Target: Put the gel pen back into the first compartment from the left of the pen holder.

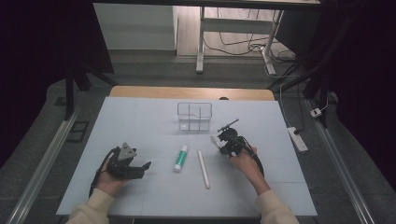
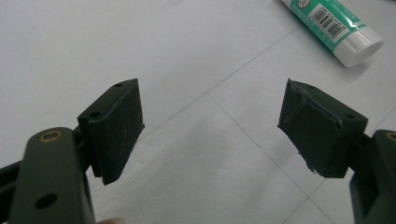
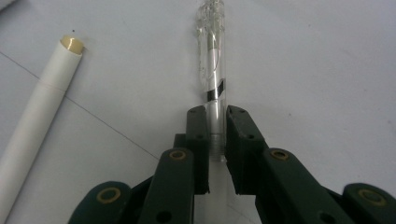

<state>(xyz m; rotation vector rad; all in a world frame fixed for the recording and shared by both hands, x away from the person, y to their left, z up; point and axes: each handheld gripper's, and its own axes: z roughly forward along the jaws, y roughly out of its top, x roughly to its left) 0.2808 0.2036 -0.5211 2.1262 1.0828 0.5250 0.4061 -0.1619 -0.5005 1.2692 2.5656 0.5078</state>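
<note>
1. Holding a thin clear tube (image 3: 214,70), the right claw (image 3: 215,135) has its jaws pressed narrow on the tube's near end; in the right gripper view the tube's long axis runs straight on from the jaws, away from the hand.
2. Taking the clear wire rack (image 1: 194,116) as the landmark: the right claw (image 1: 223,140) and its tube sit just in front of the rack's right corner, nearer to it than anything else on the bench (image 1: 140,186). Judging from this, the coming move turns on tipping the tube's axis toward one of the rack's compartments.
3. The left claw (image 2: 210,126) stands wide with nothing between its pads; in the high view it (image 1: 140,169) rests well to the left of the rack and nearer the person.
4. A green-and-white glue stick (image 1: 181,158) and a white stick (image 1: 203,169) lie in front of the rack, between the two hands, lengthwise toward it.
5. Hard to make out: the tube from above, since it is clear and half behind the claw, and whether the rack already holds anything.
</note>
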